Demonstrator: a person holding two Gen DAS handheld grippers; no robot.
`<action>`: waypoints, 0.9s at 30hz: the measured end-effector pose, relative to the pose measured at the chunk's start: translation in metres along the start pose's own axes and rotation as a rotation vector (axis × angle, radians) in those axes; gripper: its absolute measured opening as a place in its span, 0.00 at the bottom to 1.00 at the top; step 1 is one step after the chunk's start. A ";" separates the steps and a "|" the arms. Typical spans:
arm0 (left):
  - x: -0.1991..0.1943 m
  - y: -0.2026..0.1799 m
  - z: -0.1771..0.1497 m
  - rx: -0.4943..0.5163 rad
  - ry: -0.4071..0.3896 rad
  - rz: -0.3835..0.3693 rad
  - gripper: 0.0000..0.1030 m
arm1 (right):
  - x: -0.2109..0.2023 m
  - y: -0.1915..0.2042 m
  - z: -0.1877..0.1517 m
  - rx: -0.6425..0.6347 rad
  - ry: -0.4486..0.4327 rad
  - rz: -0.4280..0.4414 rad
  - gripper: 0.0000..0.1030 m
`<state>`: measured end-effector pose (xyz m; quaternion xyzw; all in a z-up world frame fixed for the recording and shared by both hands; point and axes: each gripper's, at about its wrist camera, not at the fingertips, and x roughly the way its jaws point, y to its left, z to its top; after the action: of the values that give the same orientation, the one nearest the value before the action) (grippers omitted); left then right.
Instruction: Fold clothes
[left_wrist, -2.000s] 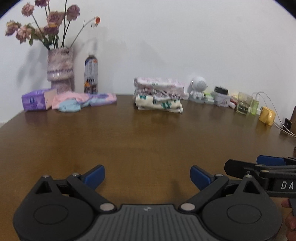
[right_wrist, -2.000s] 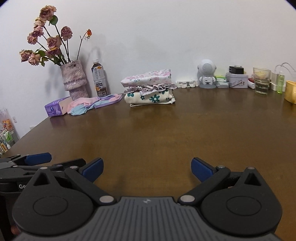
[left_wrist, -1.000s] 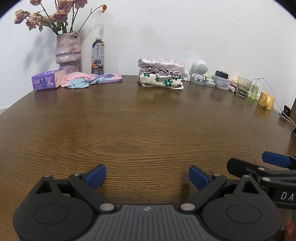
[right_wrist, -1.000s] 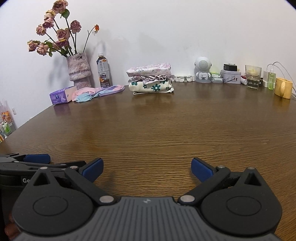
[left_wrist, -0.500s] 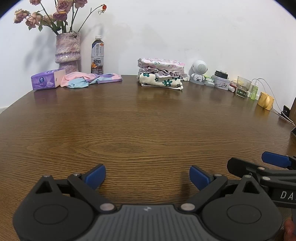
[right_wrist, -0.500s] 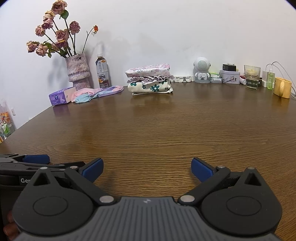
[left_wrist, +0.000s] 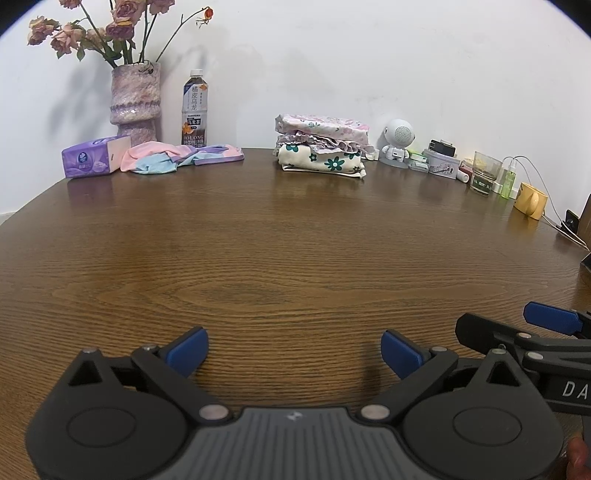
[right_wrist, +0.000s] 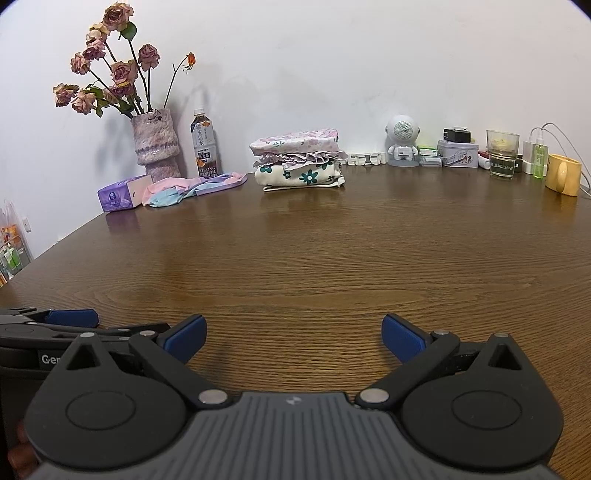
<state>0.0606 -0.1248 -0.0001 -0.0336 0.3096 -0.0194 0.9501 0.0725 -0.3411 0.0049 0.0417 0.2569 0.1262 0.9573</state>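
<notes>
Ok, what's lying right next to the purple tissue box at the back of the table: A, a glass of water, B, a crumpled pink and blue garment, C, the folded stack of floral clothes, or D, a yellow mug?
B: the crumpled pink and blue garment lies right beside the tissue box in front of the vase, while the folded stack sits apart, further right along the table.

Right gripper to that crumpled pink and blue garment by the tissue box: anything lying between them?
No. In the right wrist view, only bare wooden table lies between the open right gripper and the crumpled garment.
</notes>
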 end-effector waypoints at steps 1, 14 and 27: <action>0.000 0.000 0.000 0.000 0.000 0.000 0.98 | 0.000 0.000 0.000 0.000 0.000 0.000 1.00; 0.001 0.000 0.000 -0.002 0.003 -0.002 0.99 | 0.000 -0.001 0.000 0.006 -0.003 0.001 1.00; 0.001 0.001 0.001 -0.003 0.004 -0.004 1.00 | 0.000 0.000 -0.001 0.011 -0.008 -0.007 1.00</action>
<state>0.0620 -0.1242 0.0001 -0.0355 0.3116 -0.0209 0.9493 0.0719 -0.3415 0.0040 0.0467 0.2538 0.1214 0.9585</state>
